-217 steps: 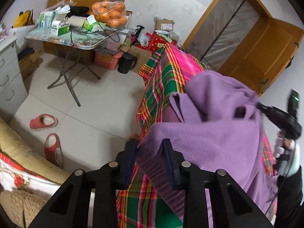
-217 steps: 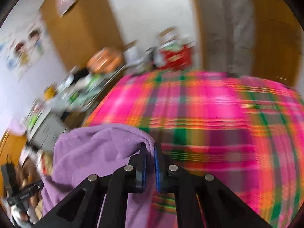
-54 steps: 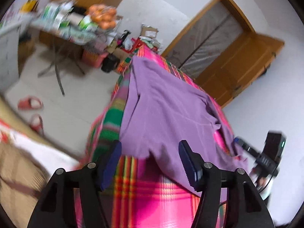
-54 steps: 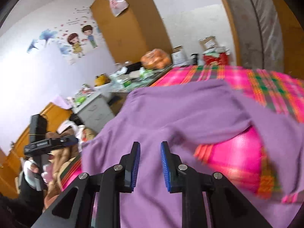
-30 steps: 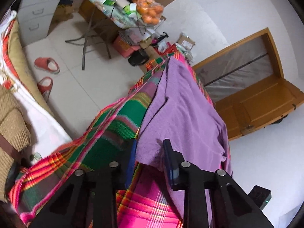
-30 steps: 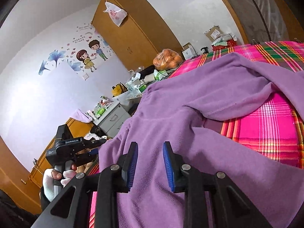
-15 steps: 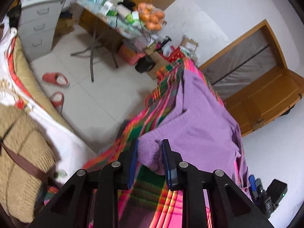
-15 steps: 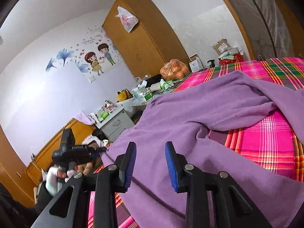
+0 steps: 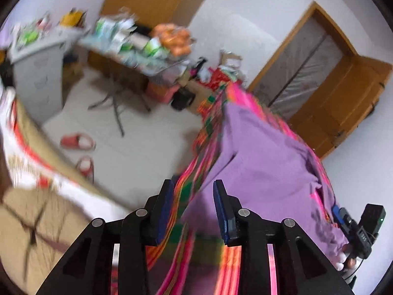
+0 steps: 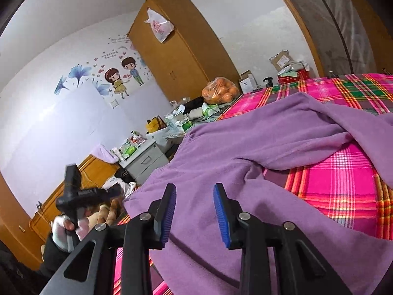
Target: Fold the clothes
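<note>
Left gripper: jaws apart and opening, nothing pinched between blue pads; purple sweater edge seen just past right pad, not pressed. Off to its left, blurred slippers on pale floor, folding table piled with clutter and bag of oranges farther ahead. Straight ahead, plaid blanket hanging over bed edge, sweater spread on top, running away toward wooden door ahead-right. Far right, other hand-held gripper partly in view.

Right gripper: released, jaws apart, hovering over sweater, pads not closed on cloth. To its left, gloved hand holding left gripper at sweater's near-left corner. Ahead-left, gray drawer unit, wardrobe beyond. Ahead and right, sweater flat on plaid blanket, one sleeve folded across, bare blanket patch showing to right of jaws.
</note>
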